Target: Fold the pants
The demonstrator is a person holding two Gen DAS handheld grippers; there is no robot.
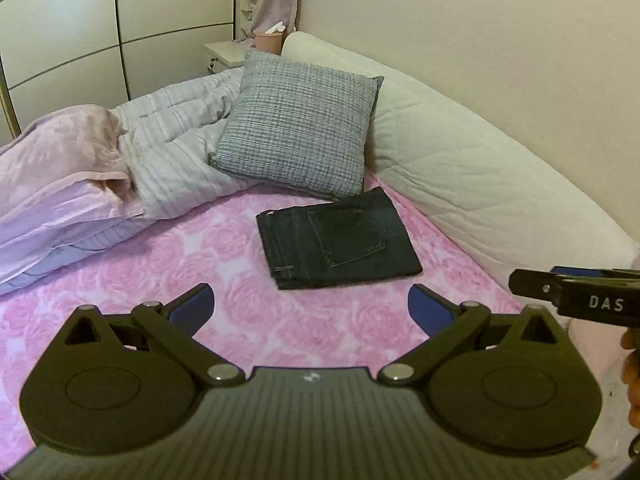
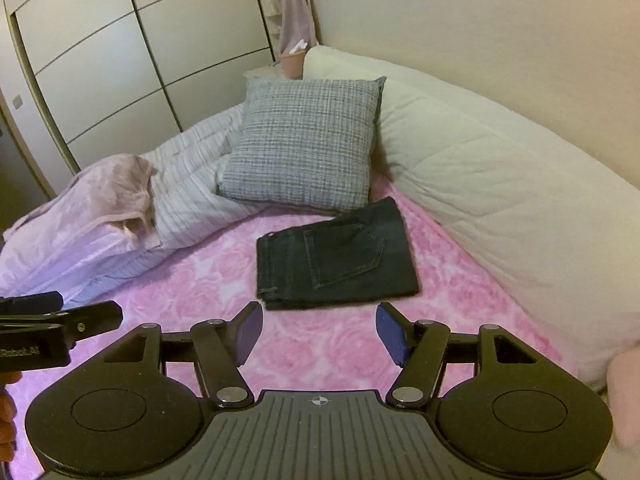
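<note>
Left wrist: left claw (image 1: 311, 307) spread wide, empty. Folded pants (image 1: 339, 237) lie on the pink bed (image 1: 160, 272), just below the grey pillow (image 1: 296, 136). Right claw's side at the edge reads "DAS".

Right wrist: right claw (image 2: 319, 332) partly open, empty. Left claw's blurry label, maybe "Robot.AI".

Dark folded pants (image 1: 338, 238) are lying flat on the pink rose-patterned bed (image 1: 160, 272), a back pocket facing up, just in front of a grey checked cushion (image 1: 298, 132). The left tongs (image 1: 311, 308) are hanging above the bedspread nearer the camera, jaws spread wide and empty, while the right tongs (image 1: 576, 290) are poking in from the right edge.
</note>
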